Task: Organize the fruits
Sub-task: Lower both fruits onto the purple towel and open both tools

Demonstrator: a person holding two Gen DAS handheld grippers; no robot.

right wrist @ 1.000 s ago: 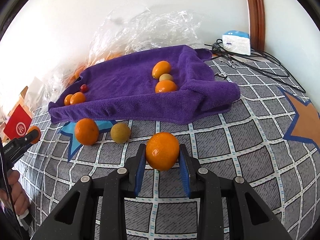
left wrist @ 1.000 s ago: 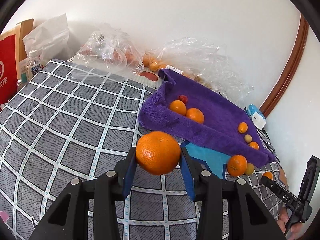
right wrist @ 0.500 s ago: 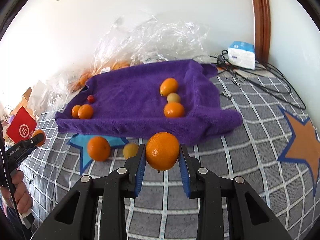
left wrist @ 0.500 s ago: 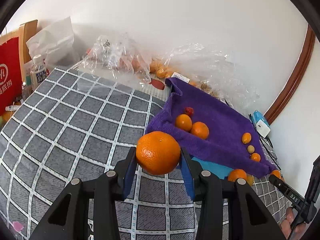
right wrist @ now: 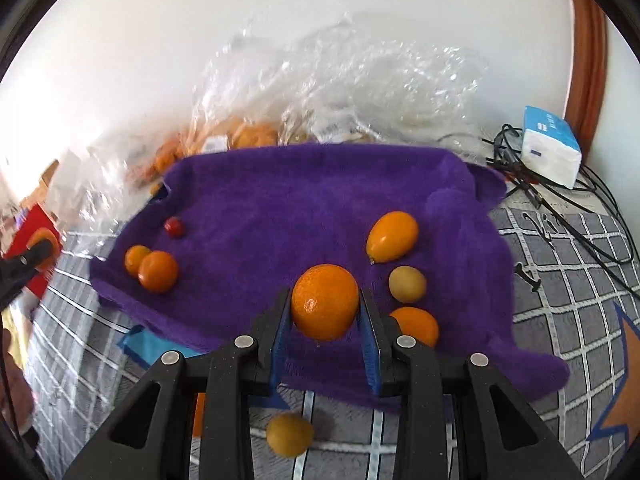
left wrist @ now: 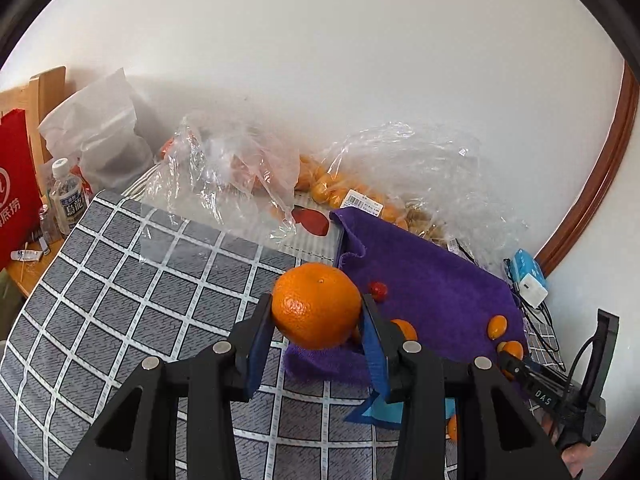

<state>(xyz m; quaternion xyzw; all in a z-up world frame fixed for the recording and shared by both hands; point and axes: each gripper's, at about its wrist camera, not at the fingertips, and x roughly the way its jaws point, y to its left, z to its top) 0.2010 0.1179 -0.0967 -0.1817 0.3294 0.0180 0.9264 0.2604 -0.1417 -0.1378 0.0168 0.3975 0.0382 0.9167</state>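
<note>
My left gripper (left wrist: 316, 314) is shut on a large orange (left wrist: 315, 305), held in the air at the near left edge of the purple towel (left wrist: 432, 284). My right gripper (right wrist: 325, 308) is shut on another orange (right wrist: 325, 301), held over the towel's (right wrist: 288, 200) front part. On the towel lie two small oranges (right wrist: 158, 271) and a red cherry tomato (right wrist: 174, 227) at left, and an oval orange fruit (right wrist: 392, 236), a yellowish fruit (right wrist: 407, 284) and an orange (right wrist: 416, 322) at right.
A yellowish fruit (right wrist: 289, 434) lies on the checked cloth (left wrist: 132, 292) below the right gripper. Clear plastic bags (left wrist: 240, 172) with more fruit stand along the wall. A tissue pack (right wrist: 550, 146) and cables (right wrist: 560, 196) lie at the right. A bottle (left wrist: 68, 202) and red bag (left wrist: 16, 192) are at the left.
Both grippers, each still holding its orange, have moved forward toward the purple towel. The right one is now over its front part; the left one has reached its left edge.
</note>
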